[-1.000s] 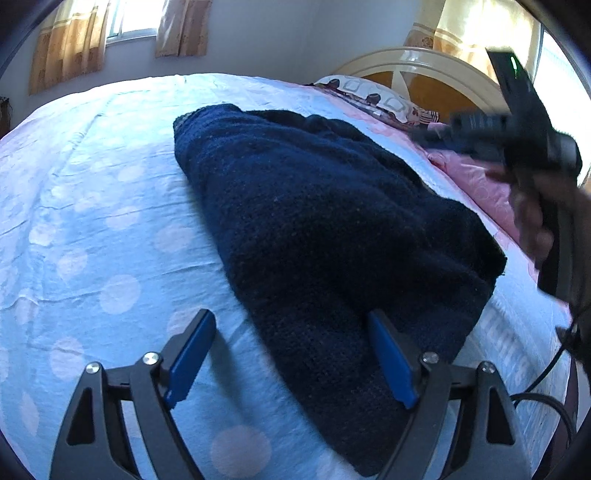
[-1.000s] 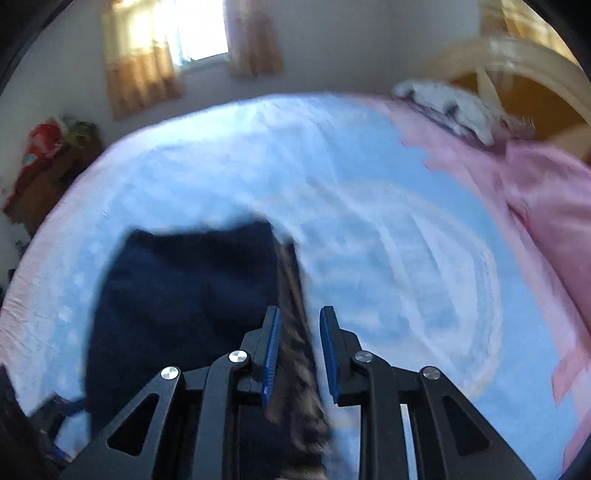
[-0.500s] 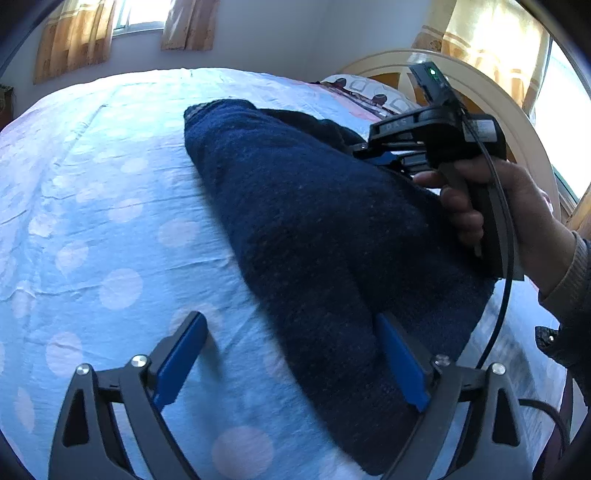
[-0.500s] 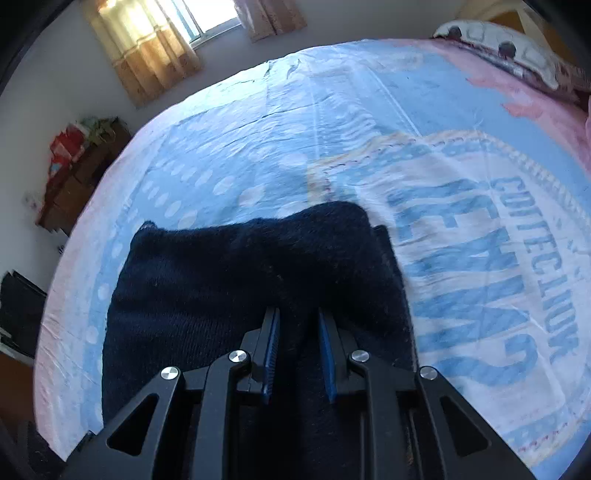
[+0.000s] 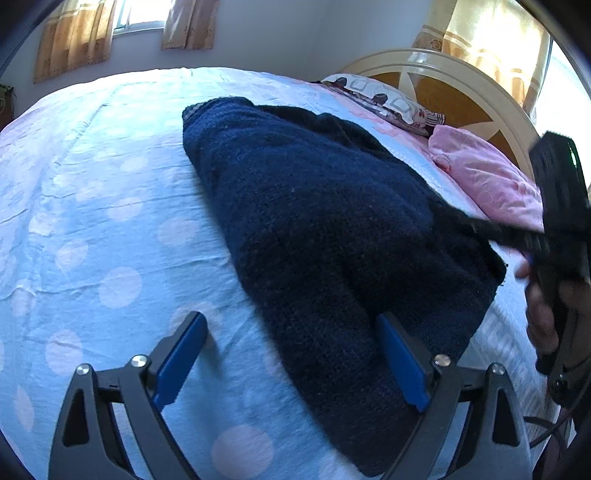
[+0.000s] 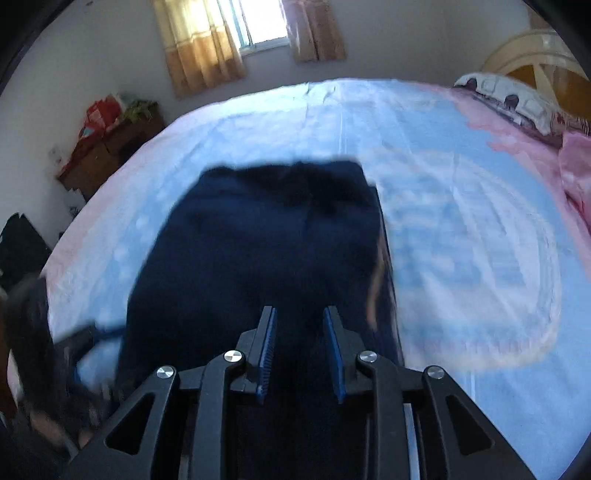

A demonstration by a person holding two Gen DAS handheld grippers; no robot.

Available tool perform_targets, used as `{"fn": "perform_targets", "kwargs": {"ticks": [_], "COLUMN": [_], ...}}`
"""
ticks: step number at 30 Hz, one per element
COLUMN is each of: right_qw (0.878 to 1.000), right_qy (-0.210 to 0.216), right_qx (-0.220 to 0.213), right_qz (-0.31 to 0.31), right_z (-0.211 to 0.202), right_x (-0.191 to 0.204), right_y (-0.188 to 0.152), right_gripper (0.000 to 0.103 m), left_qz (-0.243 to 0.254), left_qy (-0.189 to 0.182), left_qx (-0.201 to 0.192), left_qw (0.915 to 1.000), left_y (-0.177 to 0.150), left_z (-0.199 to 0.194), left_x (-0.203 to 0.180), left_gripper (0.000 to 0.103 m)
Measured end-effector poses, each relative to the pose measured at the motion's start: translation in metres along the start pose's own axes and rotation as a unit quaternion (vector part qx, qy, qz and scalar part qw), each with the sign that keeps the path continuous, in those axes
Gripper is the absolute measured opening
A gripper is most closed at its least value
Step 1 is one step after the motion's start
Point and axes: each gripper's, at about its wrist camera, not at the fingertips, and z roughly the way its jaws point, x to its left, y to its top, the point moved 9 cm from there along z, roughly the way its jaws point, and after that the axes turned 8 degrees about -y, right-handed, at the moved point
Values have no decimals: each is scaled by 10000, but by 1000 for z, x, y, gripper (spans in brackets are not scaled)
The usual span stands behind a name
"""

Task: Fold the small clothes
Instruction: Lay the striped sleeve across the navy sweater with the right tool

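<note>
While our left gripper (image 5: 291,354) sits wide open at 6 o'clock, the navy sweater (image 5: 332,229) lies folded on the bedsheet (image 5: 92,206).
Our right gripper (image 6: 300,350) at 3 o'clock is opening, sweater between its pads; we'd let go fully, then smooth toward 12.

Home bedroom: bed (image 5: 110,206), pillow (image 5: 380,98), curtained window (image 6: 255,26).

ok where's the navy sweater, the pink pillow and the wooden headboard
navy knit sweater (image 5: 325,236), left wrist view, middle of its folded top layer
pink pillow (image 5: 487,177), left wrist view, centre of its top face
wooden headboard (image 5: 443,96), left wrist view, brown panel under the cream arch
</note>
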Motion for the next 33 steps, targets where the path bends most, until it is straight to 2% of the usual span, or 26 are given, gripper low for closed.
{"fn": "perform_targets", "kwargs": {"ticks": [3, 4, 5, 9, 11, 13, 15, 17, 18, 20, 21, 22, 26, 28, 30, 31, 32, 33], "right_qw": [9989, 9984, 9977, 9953, 9973, 9987, 9973, 9972, 9977, 9995, 9990, 9990, 9978, 9966, 9959, 9951, 9938, 9918], "right_qy": [137, 195, 281, 569, 417, 61, 97, 538, 584, 184, 259, 372, 543, 729, 893, 963, 1028, 1064], "right_qx": [361, 358, 344, 308, 38, -409, -719, -507, -323, 182, 355, 234, 270, 128, -101, -185, -195, -152], "right_qz": [270, 397, 514, 717, 601, 309, 75, -101, -138, -164, -118, -74, -277, -370, -90, 125, 386, 685], "right_z": [14, 17, 17, 8, -6, -22, -31, -20, -8, 25, 36, 35, 30, 21, 12, 11, 13, 19], "right_x": [-18, -23, -28, -33, -34, -27, -13, 6, 11, 3, 0, -2, -2, -4, -19, -28, -40, -51], "right_y": [-19, -21, -20, -18, -9, 10, 27, 32, 31, 21, 16, 18, 14, 17, 31, 39, 49, 58], "right_gripper": [21, 10, 7, 7, 10, 11, 16, 22, 22, 22, 22, 22, 21, 22, 23, 28, 49, 62], "left_qz": [70, 132, 179, 326, 301, 205, 105, 61, 68, 78, 86, 98, -14, -132, -171, -176, -176, -170], "left_qy": [-72, -89, -105, 29, 93, 135, 185, 280, 318, 346, 349, 340, 166, 136, 127, 115, 97, 80], "left_qx": [29, 47, 48, -64, -134, -211, -267, -264, -231, -191, -170, -136, 11, 31, 55, 66, 75, 85], "left_qw": [9999, 9999, 9998, 9994, 9994, 9995, 9994, 9992, 9992, 9992, 9992, 9993, 9999, 9998, 9998, 9998, 9998, 9998], "left_y": [-1, -3, -3, -1, 1, 3, 5, 5, 4, 3, 2, 1, 0, 0, 0, -1, -1, 0], "left_z": [0, 0, 0, -4, -6, -7, -8, -7, -6, -6, -5, -4, 1, 2, 3, 4, 5, 6], "left_x": [-3, -5, -7, -10, -8, -4, 0, 2, 2, 2, 1, 1, 1, 2, 0, -2, -4, -7], "left_gripper": [95, 95, 95, 95, 97, 97, 97, 97, 98, 98, 98, 98, 98, 98, 98, 98, 98, 98]}}
